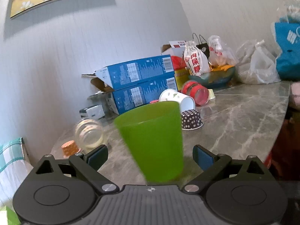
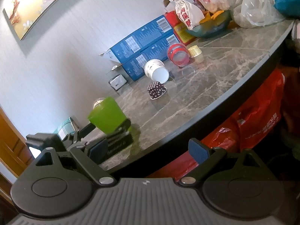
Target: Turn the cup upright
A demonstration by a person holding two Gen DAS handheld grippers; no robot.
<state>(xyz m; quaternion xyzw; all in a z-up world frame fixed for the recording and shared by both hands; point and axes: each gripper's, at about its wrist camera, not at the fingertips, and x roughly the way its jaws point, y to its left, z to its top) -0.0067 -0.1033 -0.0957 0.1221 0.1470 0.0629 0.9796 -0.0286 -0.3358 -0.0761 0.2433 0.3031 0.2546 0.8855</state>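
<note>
Green plastic cup looked light, stiff and slick, standing mouth-up between the left gripper's spread jaws; mid-wall seemed the safest hold. The right gripper hung spread, empty.

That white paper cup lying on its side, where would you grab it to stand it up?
Grip the white paper cup across its side wall, midway along, coming from above. It lies tipped with its open mouth toward the table edge, so both curved flanks look exposed to the fingers.
</note>
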